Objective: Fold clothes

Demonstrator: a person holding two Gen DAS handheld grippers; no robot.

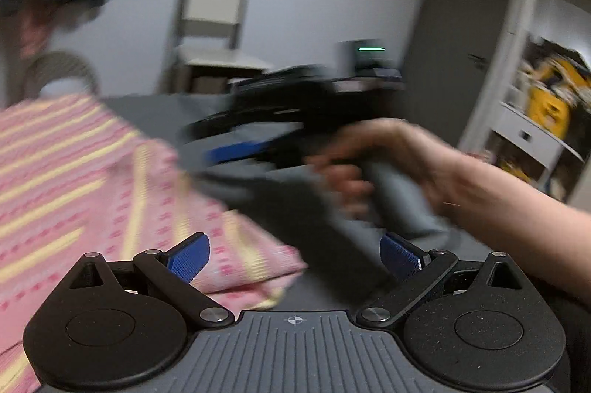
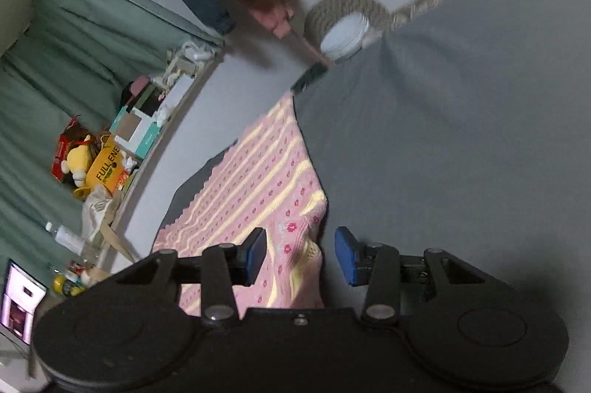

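Pink knit garment [image 2: 251, 186] lies on grey bed [image 2: 461, 134], both grippers [image 1: 295, 256] [image 2: 301, 256] spread apart, empty; only the left view shows the person's right hand [image 1: 388, 167] on its handle.

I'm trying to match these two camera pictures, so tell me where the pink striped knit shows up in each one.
Left wrist view: the pink striped knit fills the left side, lying on the grey sheet ahead of the left gripper.
Right wrist view: the knit runs from the centre down between the fingers of the open right gripper.
Shared landmark: the woven basket beyond the bed.
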